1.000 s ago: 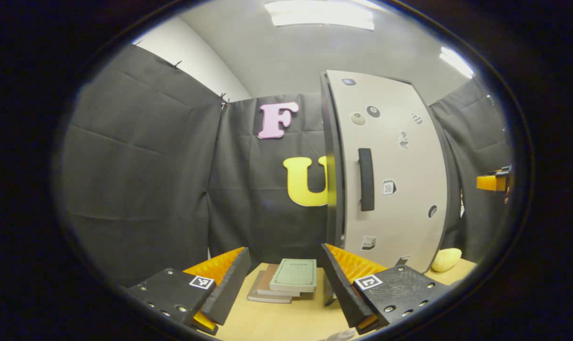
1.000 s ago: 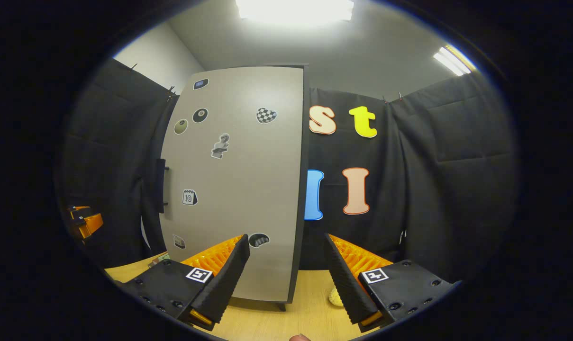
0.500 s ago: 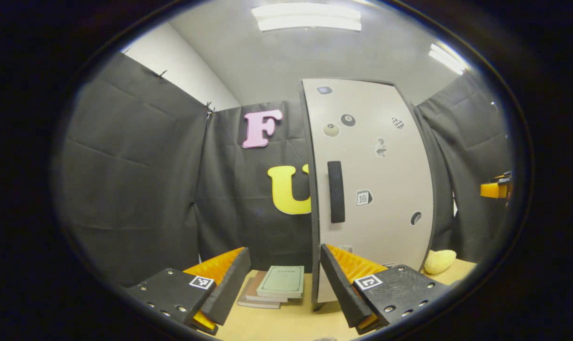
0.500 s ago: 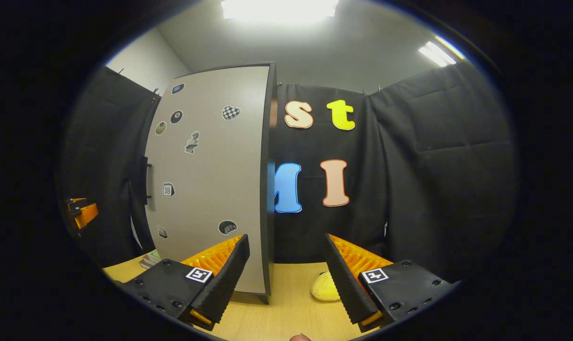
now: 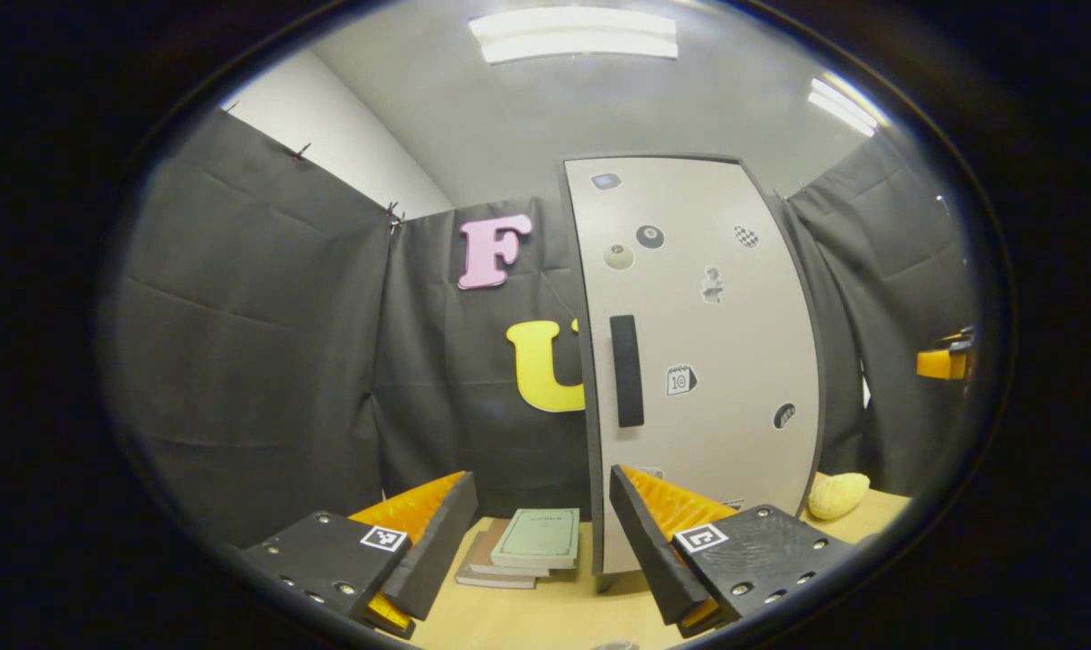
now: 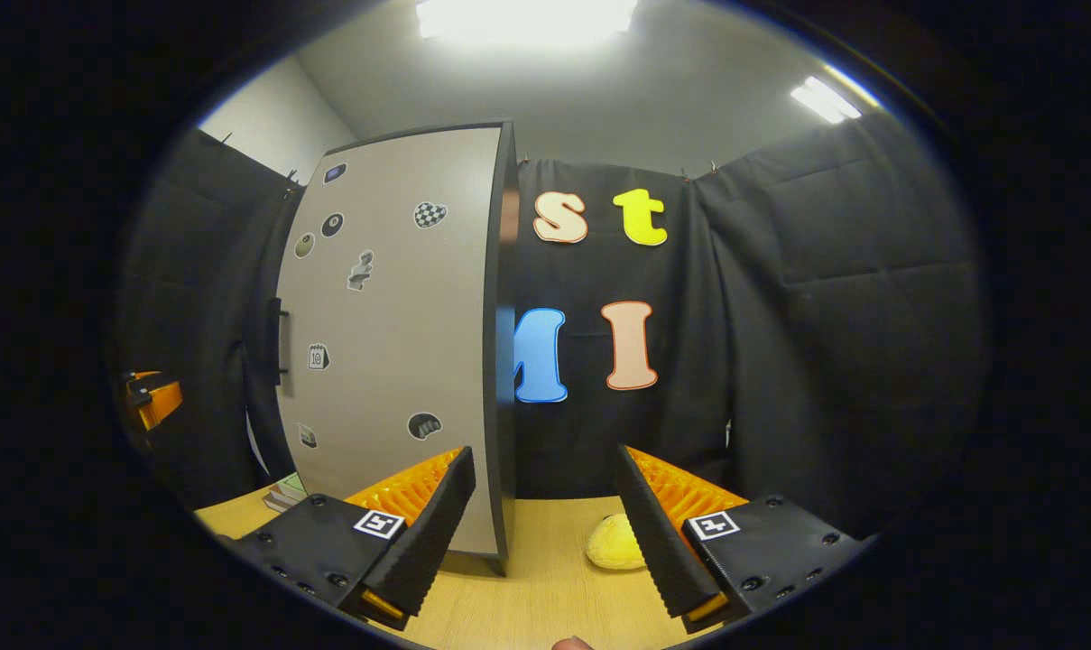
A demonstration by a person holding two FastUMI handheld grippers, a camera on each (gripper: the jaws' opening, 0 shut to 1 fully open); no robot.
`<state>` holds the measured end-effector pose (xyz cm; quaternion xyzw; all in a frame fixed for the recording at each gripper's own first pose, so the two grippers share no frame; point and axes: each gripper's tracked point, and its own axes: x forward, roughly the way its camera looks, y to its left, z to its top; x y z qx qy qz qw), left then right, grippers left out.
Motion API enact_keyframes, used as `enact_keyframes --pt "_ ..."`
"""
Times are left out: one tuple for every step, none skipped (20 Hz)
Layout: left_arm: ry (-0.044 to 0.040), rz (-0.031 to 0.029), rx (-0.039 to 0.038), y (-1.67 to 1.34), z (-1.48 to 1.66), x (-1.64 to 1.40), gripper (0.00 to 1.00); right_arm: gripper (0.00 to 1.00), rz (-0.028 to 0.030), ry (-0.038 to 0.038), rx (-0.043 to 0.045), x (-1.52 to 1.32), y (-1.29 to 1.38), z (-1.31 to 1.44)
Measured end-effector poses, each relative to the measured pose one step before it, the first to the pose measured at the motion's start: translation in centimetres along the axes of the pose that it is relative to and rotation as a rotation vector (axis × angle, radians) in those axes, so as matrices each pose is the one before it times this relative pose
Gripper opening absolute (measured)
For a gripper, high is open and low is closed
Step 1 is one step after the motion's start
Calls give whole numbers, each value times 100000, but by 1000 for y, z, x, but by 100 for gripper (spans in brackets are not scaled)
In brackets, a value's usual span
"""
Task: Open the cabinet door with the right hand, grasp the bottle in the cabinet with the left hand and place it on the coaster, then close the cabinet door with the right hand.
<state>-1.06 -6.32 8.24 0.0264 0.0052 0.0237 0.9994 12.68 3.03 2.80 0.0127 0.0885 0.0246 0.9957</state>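
1. Gaping wide with nothing between its fingers, the left gripper (image 5: 540, 542) hangs above the pale wooden tabletop (image 5: 545, 614), short of the tall beige cabinet with a closed, sticker-dotted door (image 5: 698, 361).
2. The right gripper (image 6: 545, 542) is likewise spread apart and empty, held over the same tabletop (image 6: 527, 605) in front of the cabinet's (image 6: 392, 334) dark right-hand edge.
3. In the left gripper view, a small stack of notebooks with a green cover on top (image 5: 531, 542) lies on the table just left of the cabinet's foot, seen between the two fingers.
4. The long black vertical handle (image 5: 626, 370) sits near the cabinet door's left edge in the left gripper view; in the right gripper view it (image 6: 276, 338) shows edge-on at the cabinet's far left side.
5. The door lies flush against the cabinet body, so the inside is hidden and the bottle's place cannot be told.
6. A yellow rounded sponge-like lump (image 6: 614, 548) rests on the table just right of the cabinet, beside the right gripper's right-hand finger; the left gripper view shows it (image 5: 836, 494) at the cabinet's lower right corner.
7. At the far right of the cabinet in the left gripper view the other gripper appears small at the edge.
8. Ceiling light panels (image 5: 574, 34) glow above the cabinet.
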Motion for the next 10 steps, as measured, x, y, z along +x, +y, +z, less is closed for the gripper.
enact_keyframes --pt "38 100 143 116 99 -43 91 98 -64 -345 76 -167 -19 127" --pt "-28 191 110 246 162 -297 89 98 -15 -213 68 49 81 123" --pt "-157 269 -46 135 181 -133 91 98 -54 -353 170 -232 -33 137" --pt "-145 -171 -46 191 82 -146 89 98 179 -120 65 13 81 76" --pt "-109 -206 165 63 99 13 91 98 -29 258 -115 -147 -42 -55" --pt "119 -141 276 -42 -17 -72 91 98 -139 166 53 41 -1 10" --pt "89 -105 330 66 82 -14 89 98 119 59 228 27 93 68" --pt "42 -70 185 12 74 -8 89 98 30 160 252 -179 16 9" --pt "9 -214 -57 36 46 50 89 98 110 104 11 97 138 23" --pt "-128 -340 -101 27 30 -37 89 98 -18 12 -196 -175 48 41"
